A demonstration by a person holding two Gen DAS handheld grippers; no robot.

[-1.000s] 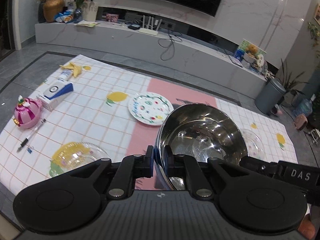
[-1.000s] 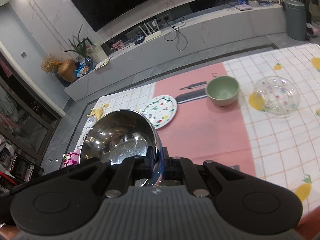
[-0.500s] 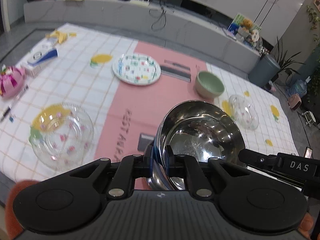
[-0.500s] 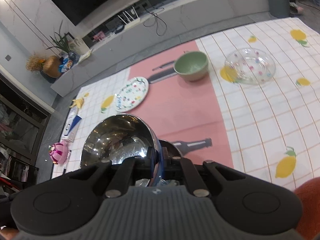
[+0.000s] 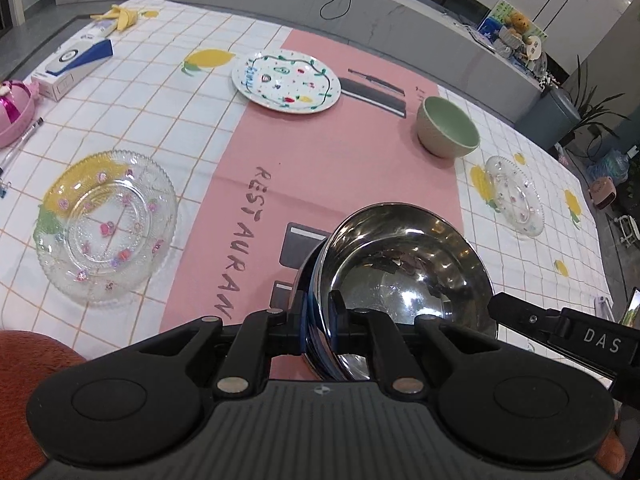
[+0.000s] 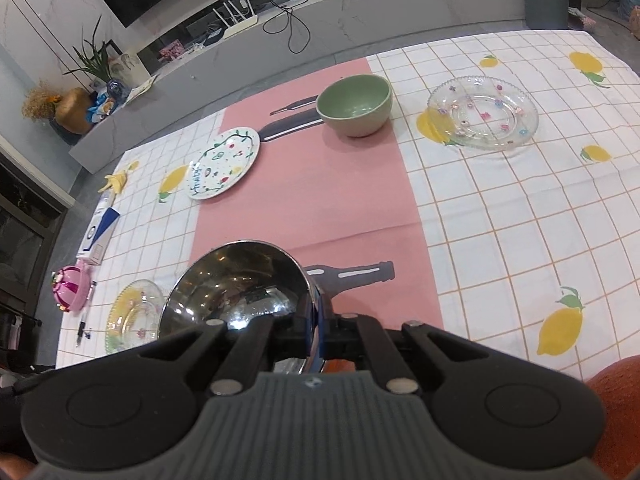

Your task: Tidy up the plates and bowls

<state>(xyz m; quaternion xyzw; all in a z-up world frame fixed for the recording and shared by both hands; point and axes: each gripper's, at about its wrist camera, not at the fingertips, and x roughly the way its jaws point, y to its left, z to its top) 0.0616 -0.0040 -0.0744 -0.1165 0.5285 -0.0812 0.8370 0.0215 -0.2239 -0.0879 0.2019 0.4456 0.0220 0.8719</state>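
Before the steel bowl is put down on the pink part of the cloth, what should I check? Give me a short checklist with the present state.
1. Left gripper clamps the rim of the shiny steel bowl: ok.
2. Right gripper clamps the opposite rim: ok.
3. Pink strip of the tablecloth ahead of the bowl is free: ok.
4. Green ceramic bowl stands apart: ok.
5. Large clear glass plate stands apart: ok.
6. Bowl's underside touches the cloth: cannot tell.

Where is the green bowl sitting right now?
The green bowl stands at the far edge of the pink runner, between the painted plate and a glass plate.
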